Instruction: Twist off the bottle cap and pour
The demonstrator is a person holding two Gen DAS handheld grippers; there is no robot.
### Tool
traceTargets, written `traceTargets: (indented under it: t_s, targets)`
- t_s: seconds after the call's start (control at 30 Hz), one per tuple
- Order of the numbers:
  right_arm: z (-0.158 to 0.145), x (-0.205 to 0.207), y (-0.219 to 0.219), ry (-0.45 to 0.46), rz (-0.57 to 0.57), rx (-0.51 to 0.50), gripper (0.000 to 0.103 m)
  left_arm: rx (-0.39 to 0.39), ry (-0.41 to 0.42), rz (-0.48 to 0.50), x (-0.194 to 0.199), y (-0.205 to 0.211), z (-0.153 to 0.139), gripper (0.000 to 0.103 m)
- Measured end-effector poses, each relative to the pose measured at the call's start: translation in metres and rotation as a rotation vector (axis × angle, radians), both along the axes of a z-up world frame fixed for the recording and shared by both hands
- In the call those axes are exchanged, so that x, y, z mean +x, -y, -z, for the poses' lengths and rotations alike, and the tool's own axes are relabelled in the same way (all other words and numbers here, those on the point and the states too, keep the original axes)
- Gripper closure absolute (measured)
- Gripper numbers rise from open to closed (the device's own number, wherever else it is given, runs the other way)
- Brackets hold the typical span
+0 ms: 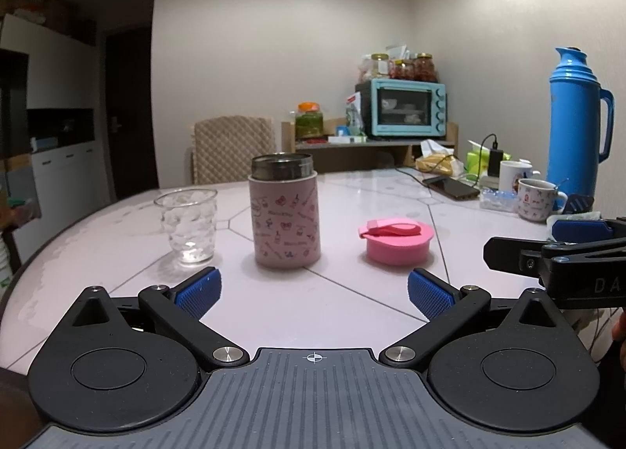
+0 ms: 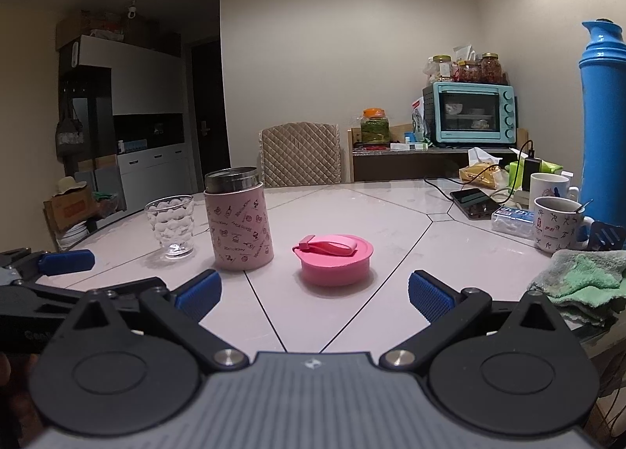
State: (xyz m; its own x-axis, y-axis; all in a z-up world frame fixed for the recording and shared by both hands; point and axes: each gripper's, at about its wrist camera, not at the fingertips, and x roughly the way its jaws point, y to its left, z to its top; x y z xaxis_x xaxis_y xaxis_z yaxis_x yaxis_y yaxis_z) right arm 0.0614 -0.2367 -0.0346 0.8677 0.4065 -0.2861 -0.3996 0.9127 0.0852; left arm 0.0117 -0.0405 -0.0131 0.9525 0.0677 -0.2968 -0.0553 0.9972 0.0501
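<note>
Both my tools hang low over the near edge of the desk (image 1: 117, 222), the left tool (image 1: 313, 294) and right tool (image 2: 313, 292) each spread wide and holding nothing. Ahead stands the pink bottle (image 1: 285, 212), uncapped and upright, with the glass (image 1: 187, 226) just left and its pink cap (image 1: 396, 240) lying to the right.

Bottle uncapped, cap set aside

The pink bottle (image 1: 285, 220) stood upright and open; its pink cap (image 1: 396, 240) lay right of it, the empty glass (image 1: 187, 226) left.
</note>
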Motion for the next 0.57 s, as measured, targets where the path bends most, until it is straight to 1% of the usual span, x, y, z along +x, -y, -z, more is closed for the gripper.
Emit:
traceTargets:
  t_s: [0.27,0.57]
  targets:
    - [-0.006,-0.006,-0.001,0.030,0.008,0.014,0.000,0.001,0.008,-0.005,-0.003,-0.002,-0.001,0.000]
    - [-0.011,-0.008,0.000,0.042,-0.001,0.021,0.000,0.002,0.023,-0.010,-0.005,-0.003,0.001,0.000]
